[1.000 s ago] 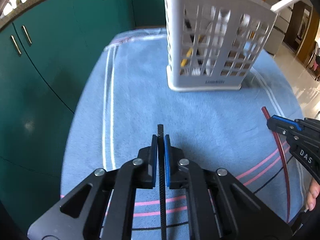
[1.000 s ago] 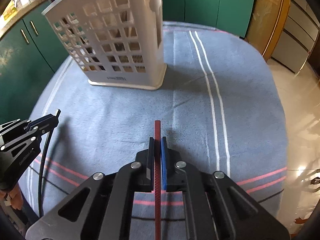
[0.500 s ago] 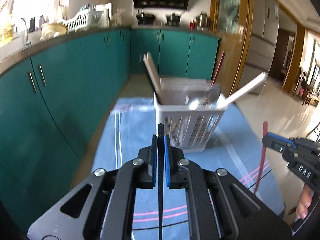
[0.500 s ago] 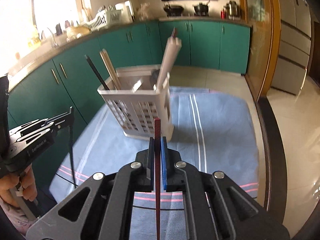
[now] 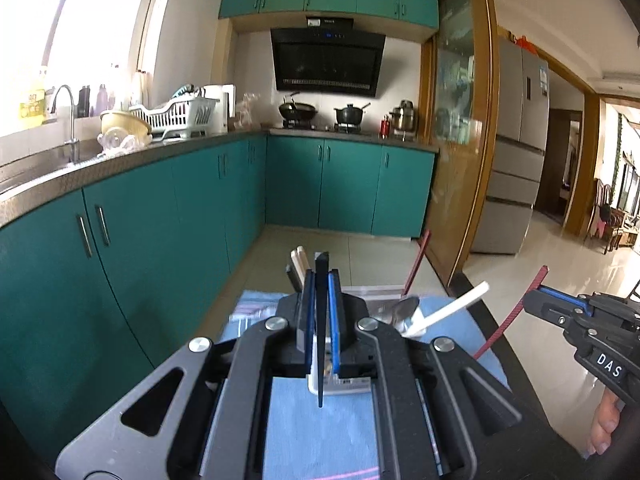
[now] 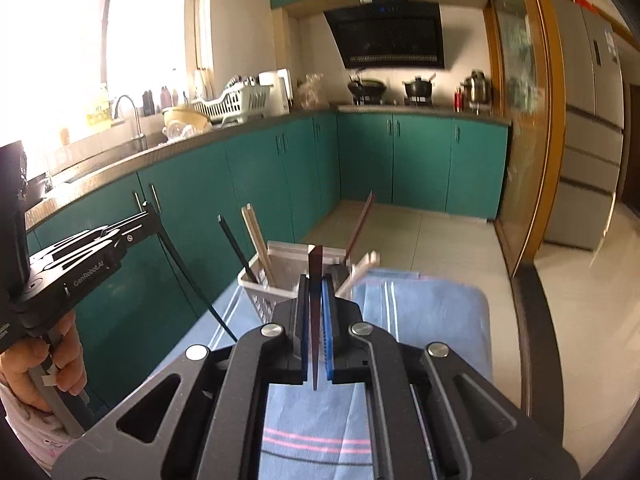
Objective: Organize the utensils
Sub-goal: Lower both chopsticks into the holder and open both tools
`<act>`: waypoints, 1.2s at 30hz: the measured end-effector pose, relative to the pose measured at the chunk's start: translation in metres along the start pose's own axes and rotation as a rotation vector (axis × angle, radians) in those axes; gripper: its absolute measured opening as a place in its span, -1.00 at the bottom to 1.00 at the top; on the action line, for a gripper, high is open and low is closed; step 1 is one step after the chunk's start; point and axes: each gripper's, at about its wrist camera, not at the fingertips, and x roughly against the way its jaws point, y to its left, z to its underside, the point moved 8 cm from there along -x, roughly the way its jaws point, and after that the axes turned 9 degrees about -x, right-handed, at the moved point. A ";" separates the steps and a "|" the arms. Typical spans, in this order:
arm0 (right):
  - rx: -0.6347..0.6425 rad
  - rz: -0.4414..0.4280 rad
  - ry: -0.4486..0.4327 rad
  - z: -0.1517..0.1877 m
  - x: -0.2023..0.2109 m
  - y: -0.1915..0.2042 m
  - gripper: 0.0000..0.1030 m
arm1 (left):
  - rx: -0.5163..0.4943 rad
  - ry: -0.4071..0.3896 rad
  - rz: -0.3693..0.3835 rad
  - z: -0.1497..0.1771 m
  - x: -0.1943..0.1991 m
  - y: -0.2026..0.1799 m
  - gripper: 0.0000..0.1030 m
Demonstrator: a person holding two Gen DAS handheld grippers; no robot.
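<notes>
Left wrist: my left gripper pinches the black chopstick.
Right wrist: right gripper clamps the red chopstick.
Basket: ahead, below both.
Advice: I'd tip each point down before lowering.

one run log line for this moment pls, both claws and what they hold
left claw: shut on black chopstick | right claw: shut on red chopstick | both raised near white utensil basket | chopsticks not yet in basket
</notes>
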 end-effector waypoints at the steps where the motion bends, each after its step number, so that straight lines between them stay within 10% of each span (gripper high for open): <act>1: 0.006 -0.001 -0.008 -0.004 0.001 0.001 -0.87 | 0.002 -0.005 0.002 -0.004 0.000 0.000 -0.88; 36: -0.023 -0.053 -0.147 -0.102 -0.002 0.008 -0.87 | 0.215 -0.153 0.020 -0.070 -0.013 0.032 -0.88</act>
